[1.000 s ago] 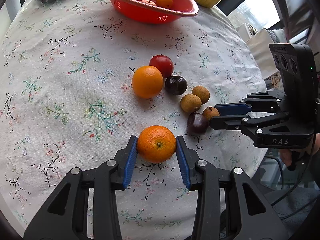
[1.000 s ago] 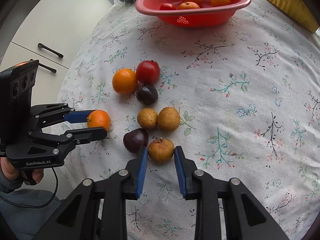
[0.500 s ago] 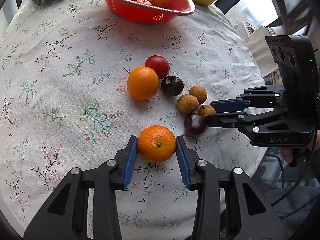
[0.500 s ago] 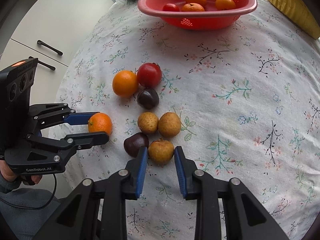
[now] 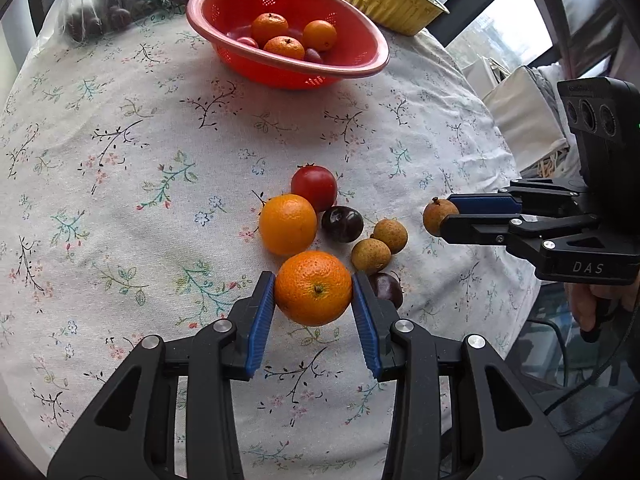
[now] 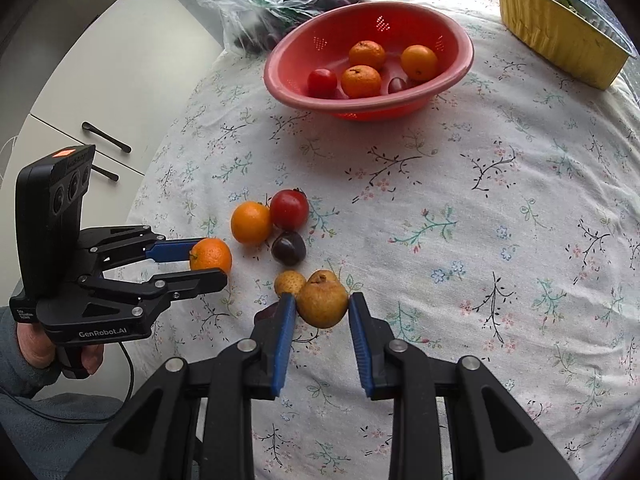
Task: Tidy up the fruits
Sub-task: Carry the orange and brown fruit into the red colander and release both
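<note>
Both picks are off the cloth now; a second ago each fruit sat on it. Left gripper [image 5: 313, 294] is clamped on the mandarin [image 5: 313, 288], right gripper [image 6: 322, 306] on the small brown fruit [image 6: 322, 299]. Both hang over the near edge of the table [image 6: 520, 240]. Red colander [image 6: 452, 76] sits at the far edge, part-filled; likely drop. Five fruits left.
</note>
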### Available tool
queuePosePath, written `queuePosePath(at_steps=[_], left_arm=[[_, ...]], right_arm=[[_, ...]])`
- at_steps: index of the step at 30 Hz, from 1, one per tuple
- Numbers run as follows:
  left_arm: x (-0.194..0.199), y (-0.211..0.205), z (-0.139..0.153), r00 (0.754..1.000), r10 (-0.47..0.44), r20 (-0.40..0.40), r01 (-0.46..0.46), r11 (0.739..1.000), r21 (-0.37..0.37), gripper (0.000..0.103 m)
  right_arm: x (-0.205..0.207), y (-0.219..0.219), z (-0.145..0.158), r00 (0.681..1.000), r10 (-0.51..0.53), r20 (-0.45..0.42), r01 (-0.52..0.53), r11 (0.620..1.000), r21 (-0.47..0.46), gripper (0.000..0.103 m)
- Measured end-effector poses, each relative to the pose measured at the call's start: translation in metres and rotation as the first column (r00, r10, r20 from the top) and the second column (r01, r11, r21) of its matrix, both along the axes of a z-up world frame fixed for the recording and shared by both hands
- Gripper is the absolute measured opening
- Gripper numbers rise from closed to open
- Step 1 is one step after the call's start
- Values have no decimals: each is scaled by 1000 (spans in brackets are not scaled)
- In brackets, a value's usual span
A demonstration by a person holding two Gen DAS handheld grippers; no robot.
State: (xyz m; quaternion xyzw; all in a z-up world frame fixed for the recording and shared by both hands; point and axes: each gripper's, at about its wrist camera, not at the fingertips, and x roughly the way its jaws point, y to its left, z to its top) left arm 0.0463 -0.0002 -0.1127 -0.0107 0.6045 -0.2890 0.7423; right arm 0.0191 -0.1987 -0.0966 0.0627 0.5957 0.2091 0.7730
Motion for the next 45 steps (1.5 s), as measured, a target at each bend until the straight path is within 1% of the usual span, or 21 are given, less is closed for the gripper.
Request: queuePosePath(at_steps=[4,8,11,15,17,21,27,36,40,45], left_arm=[[27,-5,19,999,6,48,-6,1000,-10,36],[66,-11,38,995,19,100,-18,1000,-14,36],[98,-15,48,991,23,133,-22,1000,-7,36],[136,-25,53,987,26,161,-28,1000,13,36],[152,-30,52,985,26,169,-30,999,20,36],[180,-46,41,986,19,167,-29,998,53,36],[206,-67,21,988,-1,155,-13,996,88,36],[219,-79,-3,992,-15,128,0,993,121,36],[219,-79,-7,992,-9,124,-6,993,121,36],[223,-77,-9,992,-6,129,-10,992,124,36]], right_arm=[[20,-9,19,998,-32,50,31,999,11,30],[49,-16,36,994,-56,98,54,998,24,30],[75,-18,44,989,-66,130,65,998,14,30],[107,-16,48,984,-64,164,68,997,-21,30],[121,-17,48,983,-66,170,71,997,-24,30],[144,-14,41,984,-66,167,75,996,-48,30],[168,-5,23,989,-54,141,68,993,-93,30],[183,2,3,993,-42,110,56,990,-127,30],[188,3,-5,994,-50,98,63,990,-128,30],[191,5,-6,994,-51,100,63,990,-125,30]])
